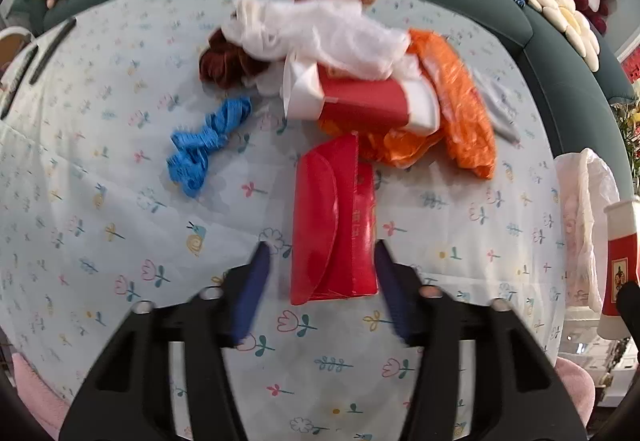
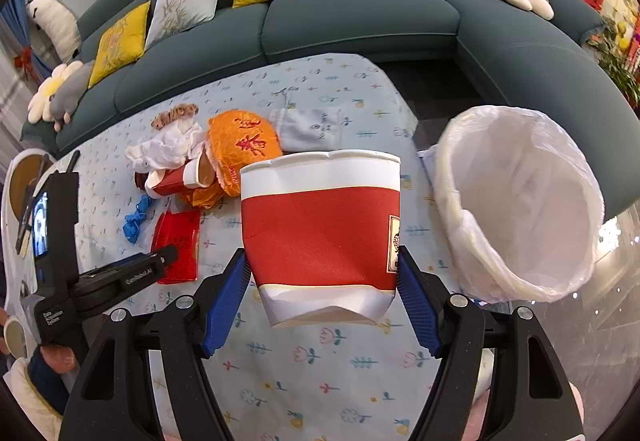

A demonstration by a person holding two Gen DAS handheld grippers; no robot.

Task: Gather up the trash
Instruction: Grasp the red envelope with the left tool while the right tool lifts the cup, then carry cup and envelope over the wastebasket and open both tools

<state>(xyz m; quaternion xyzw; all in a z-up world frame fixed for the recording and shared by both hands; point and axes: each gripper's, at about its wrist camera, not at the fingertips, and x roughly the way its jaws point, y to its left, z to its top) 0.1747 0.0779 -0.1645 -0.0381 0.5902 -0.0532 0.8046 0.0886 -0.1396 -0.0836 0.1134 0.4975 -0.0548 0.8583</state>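
Left claw (image 1: 320, 261): nearest the lens, pointing steeply down at the desk (image 1: 120, 201); its blue pads stand partly apart on either side of the red packet's near end, the right pad about at its edge and the left pad with a sliver of cloth showing; no grip yet that I can see.
Red packet (image 1: 334, 221): flat on the flowered cloth, directly between the left claw's fingers and running straight away from them, so its long axis lies along the claw's line of sight and the pads face its two long sides.
Judgement for the closing move: the pads need only come together across the packet's narrow width; no turn of the wrist looks necessary.
Rest of the litter: a fallen red-and-white cup (image 1: 360, 99), orange wrapper (image 1: 460, 113), white tissue (image 1: 320, 29) and blue scrap (image 1: 208, 141) heaped just beyond the packet's far end.
Right claw (image 2: 322, 281): spread wide yet clamped on a crumpled red-and-white paper cup (image 2: 320, 225), held rim-up above the desk.
Lined bin (image 2: 520, 201): just right of the held cup, mouth tilted toward it.
Nearer hand: left for the packet, right for the bin.
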